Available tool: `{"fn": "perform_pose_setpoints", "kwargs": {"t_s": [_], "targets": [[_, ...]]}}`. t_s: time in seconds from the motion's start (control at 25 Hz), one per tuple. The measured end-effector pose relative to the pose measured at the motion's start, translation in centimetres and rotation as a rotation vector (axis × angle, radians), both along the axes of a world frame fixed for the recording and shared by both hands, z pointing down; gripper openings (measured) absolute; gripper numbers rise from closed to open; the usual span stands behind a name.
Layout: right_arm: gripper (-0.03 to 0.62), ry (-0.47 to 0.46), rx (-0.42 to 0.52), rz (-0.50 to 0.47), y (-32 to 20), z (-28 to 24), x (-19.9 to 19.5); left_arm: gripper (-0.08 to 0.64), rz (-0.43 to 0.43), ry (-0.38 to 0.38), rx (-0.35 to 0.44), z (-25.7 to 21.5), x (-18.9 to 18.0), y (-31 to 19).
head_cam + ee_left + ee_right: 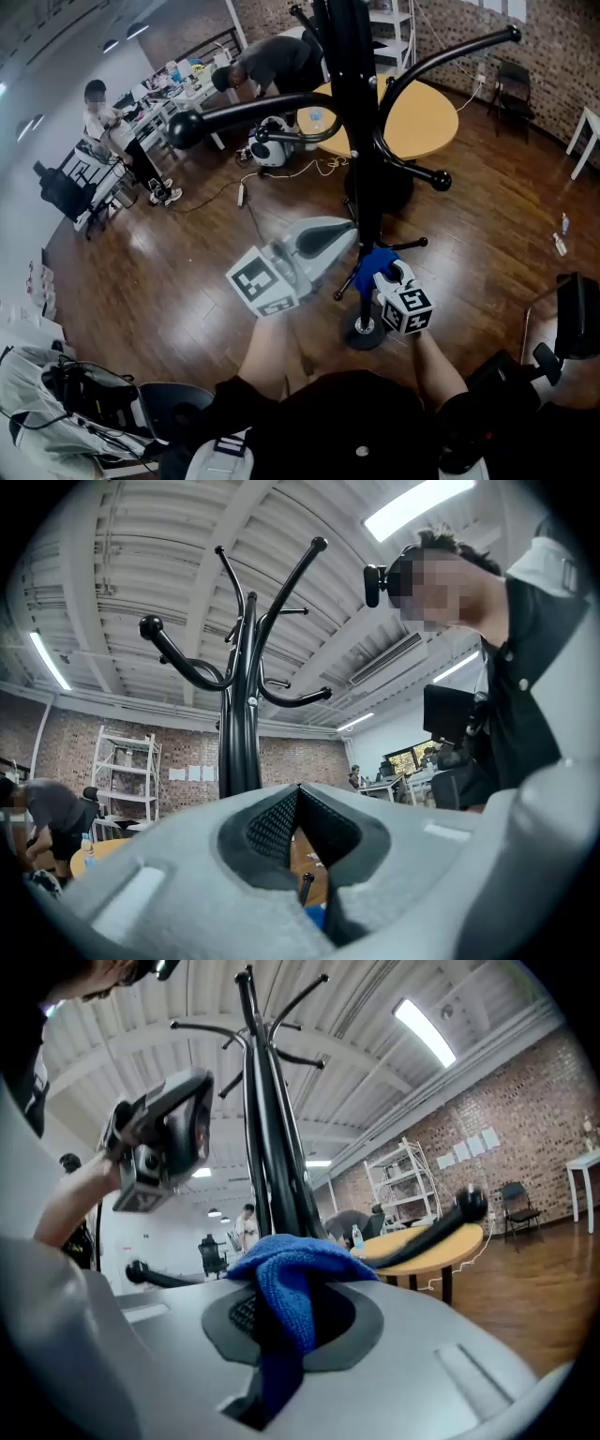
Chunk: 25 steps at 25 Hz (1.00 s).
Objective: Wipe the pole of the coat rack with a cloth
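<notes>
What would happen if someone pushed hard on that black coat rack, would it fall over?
Probably apt to tip: the coat rack is a tall thin pole on a small round base, with long hooks spreading wide. It looks like stiff metal, so it likely wouldn't bend. A push low down, where the blue cloth sits, seems safer.

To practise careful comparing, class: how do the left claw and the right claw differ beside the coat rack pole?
The right claw is shut on a blue cloth; the left claw is shut on nothing. The right claw sits low, with the cloth at the pole; the left claw lies higher up, at the pole's left. Both are grey, and each carries a marker cube.
</notes>
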State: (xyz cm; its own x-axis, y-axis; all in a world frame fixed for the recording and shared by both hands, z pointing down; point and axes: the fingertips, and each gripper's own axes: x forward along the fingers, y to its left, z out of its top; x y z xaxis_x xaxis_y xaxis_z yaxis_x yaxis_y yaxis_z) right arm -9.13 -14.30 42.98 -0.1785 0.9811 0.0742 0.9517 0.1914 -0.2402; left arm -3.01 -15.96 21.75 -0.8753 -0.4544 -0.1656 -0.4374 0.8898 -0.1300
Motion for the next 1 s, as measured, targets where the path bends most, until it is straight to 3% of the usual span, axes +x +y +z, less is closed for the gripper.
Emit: {"fn": "perform_pose_setpoints", "kwargs": {"t_s": [0.12,0.28,0.4,0.48,0.6,0.68,0.84,1.0], "targets": [[0.032,-0.035,-0.172,0.0,0.0,-8.8,-0.2,0.0,-0.005,0.002,0.003,0.2,-0.2,0.3],[0.032,-0.158,-0.367,-0.01,0.1,-22.2,0.3,0.0,-0.011,-0.009,0.012,0.1,0.1,0.4],[0.032,-0.216,-0.446,-0.022,0.1,-29.7,0.4,0.0,-0.016,-0.018,0.014,-0.1,0.5,0.5],[0.032,-0.25,-0.46,-0.016,0.1,-32.0,0.4,0.0,-0.021,-0.021,0.014,-0.1,0.9,0.7],[0.032,-0.288,-0.466,0.017,-0.1,-31.4,0.3,0.0,-0.03,-0.026,0.018,-0.1,1.4,1.1],[0.032,-0.263,-0.434,0.01,-0.1,-28.9,0.3,0.0,-0.035,-0.026,0.021,-0.1,1.5,1.4],[0.032,-0.205,-0.332,-0.029,-0.1,-20.5,0.4,0.0,-0.034,-0.018,0.015,-0.2,1.6,1.5],[0.032,-0.07,-0.216,-0.057,-0.3,-9.6,0.3,0.0,-0.029,-0.004,0.02,0.3,1.1,1.2]]}}
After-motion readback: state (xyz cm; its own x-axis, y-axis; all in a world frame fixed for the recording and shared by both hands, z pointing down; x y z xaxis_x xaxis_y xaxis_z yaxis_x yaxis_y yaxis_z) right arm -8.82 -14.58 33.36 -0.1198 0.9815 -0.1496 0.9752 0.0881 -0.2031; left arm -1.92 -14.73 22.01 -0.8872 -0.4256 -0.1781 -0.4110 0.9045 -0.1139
